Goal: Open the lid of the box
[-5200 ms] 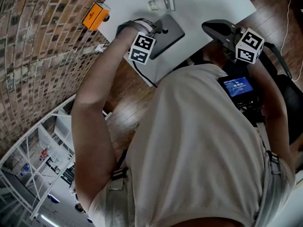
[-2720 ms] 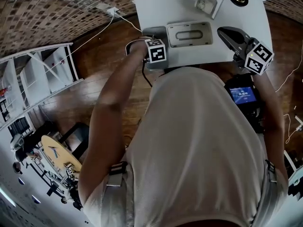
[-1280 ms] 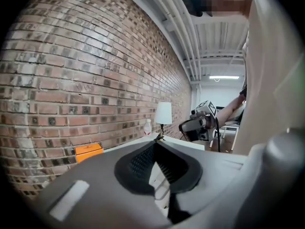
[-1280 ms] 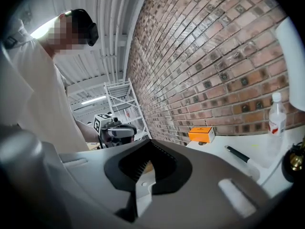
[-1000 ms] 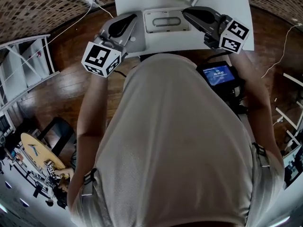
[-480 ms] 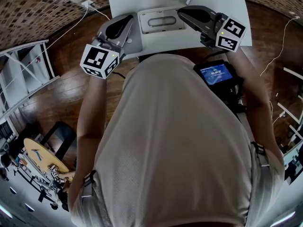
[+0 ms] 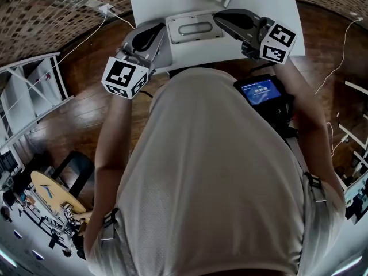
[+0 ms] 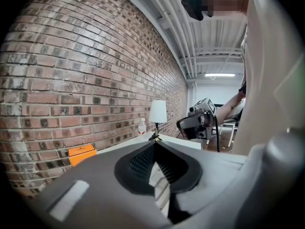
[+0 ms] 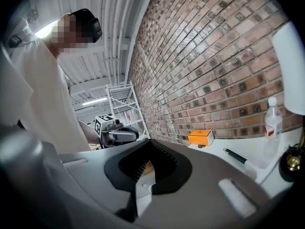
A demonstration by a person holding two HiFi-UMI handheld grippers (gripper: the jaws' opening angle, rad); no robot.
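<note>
A flat grey box [image 7: 192, 27] with a long recessed grip in its lid lies shut near the front edge of the white table [image 7: 276, 4]. My left gripper [image 7: 156, 29] lies at the box's left end and points toward it. At the box's right end my right gripper [image 7: 222, 17] points in from the other side. In the left gripper view the left gripper [image 8: 155, 145] has its jaws together, with nothing between them. The right gripper [image 9: 149, 144] in its own view is likewise shut and empty. Each view shows the opposite gripper across the table.
An orange carton [image 9: 200, 137], a clear bottle [image 9: 272, 123], a black pen [image 9: 236, 155] and a lamp [image 8: 157, 113] stand farther back by the brick wall. A screen device [image 7: 259, 91] hangs at the person's chest. A white shelf rack [image 7: 29, 96] stands on the wooden floor at left.
Over the past seconds the left gripper has come off the box to its left end, and the right gripper has moved in to its right end. In the last half second they barely shift.
</note>
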